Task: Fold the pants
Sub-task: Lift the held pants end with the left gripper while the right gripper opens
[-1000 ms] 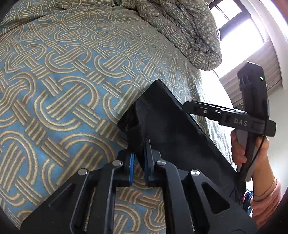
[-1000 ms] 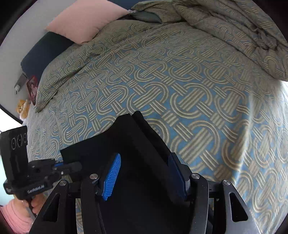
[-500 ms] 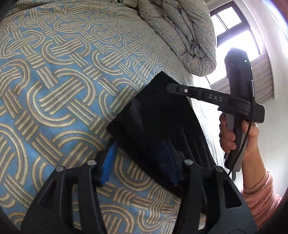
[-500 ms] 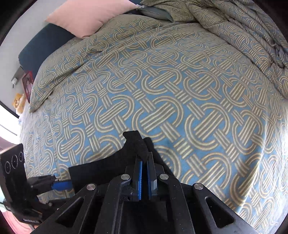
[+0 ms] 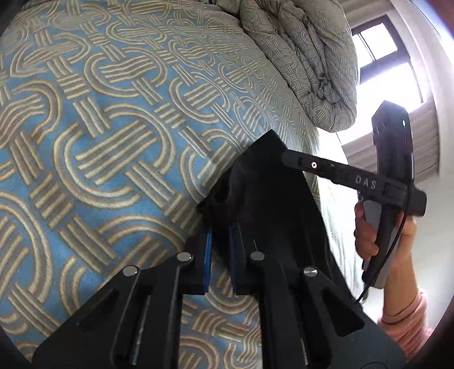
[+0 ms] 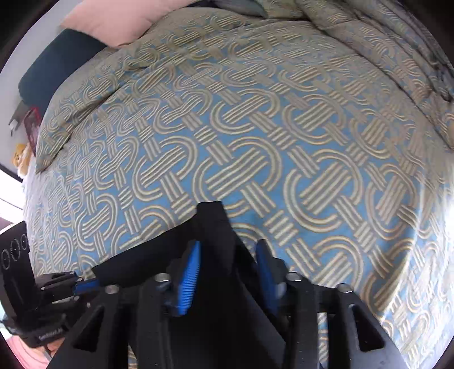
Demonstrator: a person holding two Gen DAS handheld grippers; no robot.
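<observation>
Black pants (image 5: 264,204) lie folded on the patterned bedspread (image 5: 113,136). In the left wrist view my left gripper (image 5: 219,244) is nearly shut, its blue pads pinching the near left corner of the pants. My right gripper (image 5: 286,159) reaches in from the right over the far corner. In the right wrist view my right gripper (image 6: 227,264) is open, with a raised fold of the pants (image 6: 215,235) standing between the blue pads. My left gripper (image 6: 85,283) shows at the lower left, on the pants' other edge.
A bunched duvet (image 5: 306,56) lies at the far side of the bed by a bright window (image 5: 380,56). A pink pillow (image 6: 122,20) and a dark headboard (image 6: 54,71) are at the head of the bed. The bed edge is near.
My left gripper was open half a second ago and has closed on the pants' corner. My right gripper was shut on the fold and has opened.
</observation>
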